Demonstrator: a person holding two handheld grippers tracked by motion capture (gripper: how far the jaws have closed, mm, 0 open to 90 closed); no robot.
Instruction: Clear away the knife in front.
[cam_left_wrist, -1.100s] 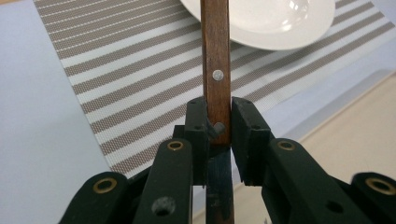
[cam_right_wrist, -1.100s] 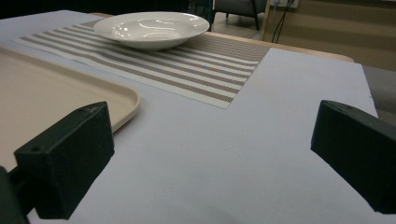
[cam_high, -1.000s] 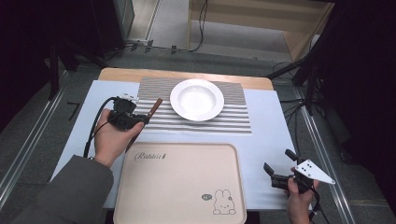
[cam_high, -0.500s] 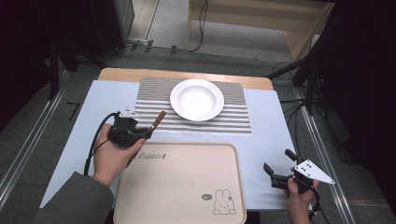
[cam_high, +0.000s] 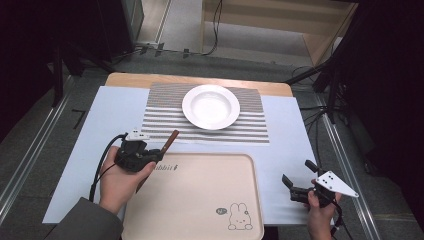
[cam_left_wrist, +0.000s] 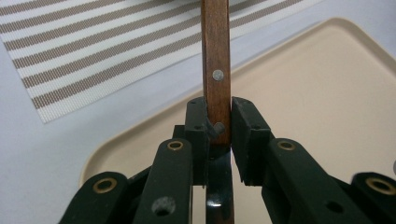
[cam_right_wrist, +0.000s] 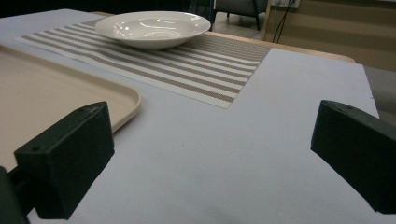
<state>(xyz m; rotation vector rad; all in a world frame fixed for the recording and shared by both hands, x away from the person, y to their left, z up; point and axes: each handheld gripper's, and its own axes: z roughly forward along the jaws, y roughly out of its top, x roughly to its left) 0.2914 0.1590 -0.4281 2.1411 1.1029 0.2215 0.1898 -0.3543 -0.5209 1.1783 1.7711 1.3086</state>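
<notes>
My left gripper (cam_high: 155, 155) is shut on a utensil with a brown wooden handle (cam_high: 170, 139), held over the far left corner of the beige tray (cam_high: 200, 175). In the left gripper view the riveted handle (cam_left_wrist: 215, 60) stands straight up between the two black jaws of the left gripper (cam_left_wrist: 218, 122), and its other end is hidden below them. A white deep plate (cam_high: 211, 106) sits on the striped placemat (cam_high: 155, 117) beyond. My right gripper (cam_high: 297, 173) rests open near the table's front right, with nothing between its jaws.
The tray (cam_right_wrist: 46, 88) has a rabbit drawing at its near right corner and nothing on it. A pale blue sheet (cam_high: 285, 150) covers the table under the mat and tray. From the right gripper (cam_right_wrist: 210, 154) the plate (cam_right_wrist: 152, 28) lies far ahead to the left.
My left gripper has carried the wooden-handled utensil back from the placemat's left edge toward the tray's far left corner. The right gripper has stayed put.
</notes>
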